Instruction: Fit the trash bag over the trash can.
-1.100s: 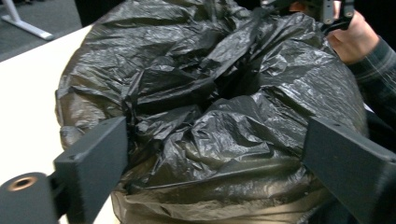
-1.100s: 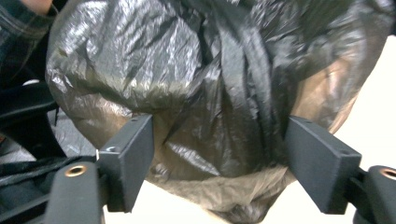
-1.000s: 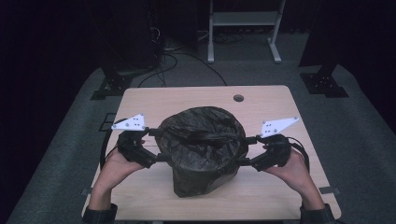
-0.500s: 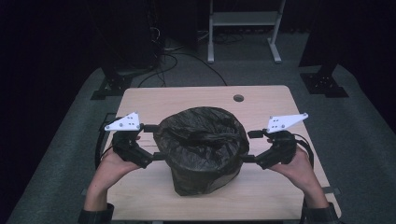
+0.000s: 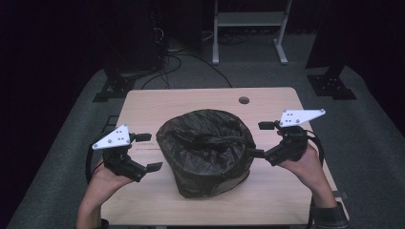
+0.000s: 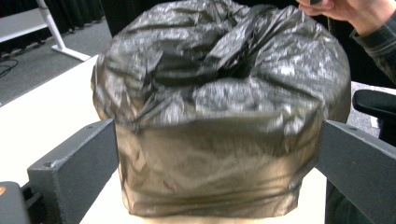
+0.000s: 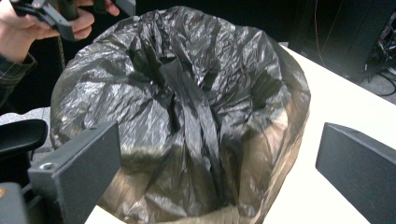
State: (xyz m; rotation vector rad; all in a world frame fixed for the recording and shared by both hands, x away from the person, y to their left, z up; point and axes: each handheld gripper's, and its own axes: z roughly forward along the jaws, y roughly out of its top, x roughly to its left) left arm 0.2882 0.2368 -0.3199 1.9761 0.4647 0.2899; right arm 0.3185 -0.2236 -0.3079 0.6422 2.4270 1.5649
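A round bin wrapped in a crinkled black plastic bag (image 5: 205, 152) stands in the middle of the wooden table (image 5: 143, 109). My left gripper (image 5: 154, 151) is open to the bag's left, a short gap away from it. My right gripper (image 5: 255, 139) is at the bag's right side; its jaws have just been opening and stand wide, with the lower fingertip close to the bag's rim. In the left gripper view the bag (image 6: 219, 107) rises ahead of the open left gripper (image 6: 215, 177). In the right gripper view the bag (image 7: 187, 102), its top gathered inward, lies ahead of the spread right gripper (image 7: 219, 158), untouched by its pads.
A small round hole (image 5: 244, 100) sits near the table's far edge. Beyond the table are a white metal stand (image 5: 248, 28), cables on the grey floor and dark equipment bases (image 5: 114, 88). Bare tabletop lies on both sides of the bag and behind it.
Both grippers were at the bag's rim and have come off it. The left one drew away to the left, and the right one spread its jaws and rose slightly.
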